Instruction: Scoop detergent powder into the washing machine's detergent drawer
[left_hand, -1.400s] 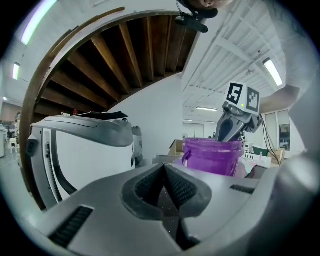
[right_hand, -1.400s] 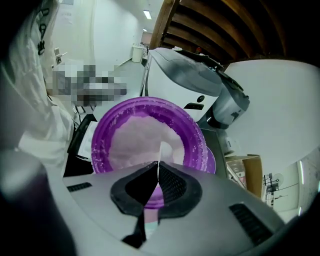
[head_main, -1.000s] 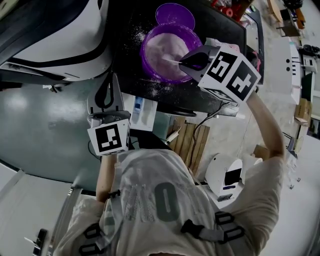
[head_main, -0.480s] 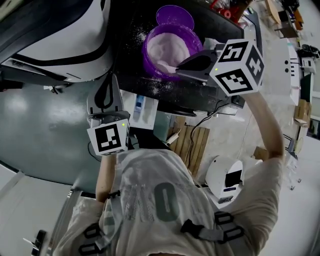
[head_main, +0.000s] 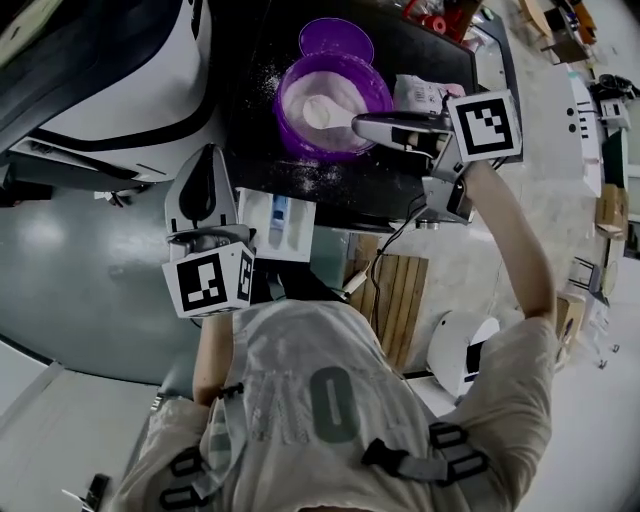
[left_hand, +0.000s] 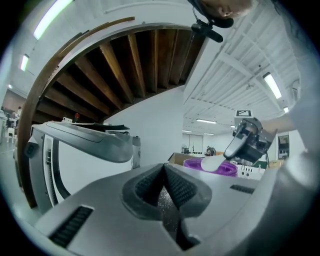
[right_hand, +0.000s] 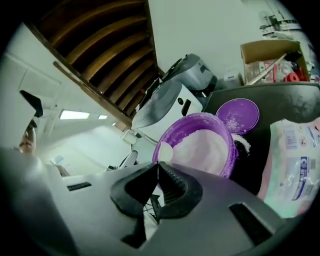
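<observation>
— What does the head view give you that my two gripper views miss?
— The drawer (head_main: 281, 222). It shows only there: one white drawer with a blue insert, sticking out below the edge of the black table (head_main: 400, 185). It's just beside your left gripper (head_main: 205, 152) and well apart from the bowl (head_main: 296, 135). That view also shows spilled grains (head_main: 322, 178) dotting the table around the bowl.
— And the left gripper view?
— There your left gripper's jaws are pressed together with nothing between them. Off to the right it catches the scoop (left_hand: 212, 163) side-on, at rim height over the purple bowl, which the head view can't tell you.
— And the other hand?
— Your right gripper (right_hand: 157, 167) has its jaws closed on the thin handle of the white scoop. The scoop's round end sits over the near rim of the bowl, above the white powder (right_hand: 200, 150). That view alone shows the front of the bag (right_hand: 295, 165) and a cardboard box (right_hand: 270, 52) behind the table.
— Count it up for me.
— Two grippers, one scoop and one bowl of powder. One purple lid (head_main: 336, 40) lies flat behind the bowl. Then one bag, one drawer and one white washing machine (head_main: 120, 90).
— Any writing?
— The bag carries a blue label, too small to read. The marker cubes (head_main: 484, 125) on your grippers have only black-and-white squares.
</observation>
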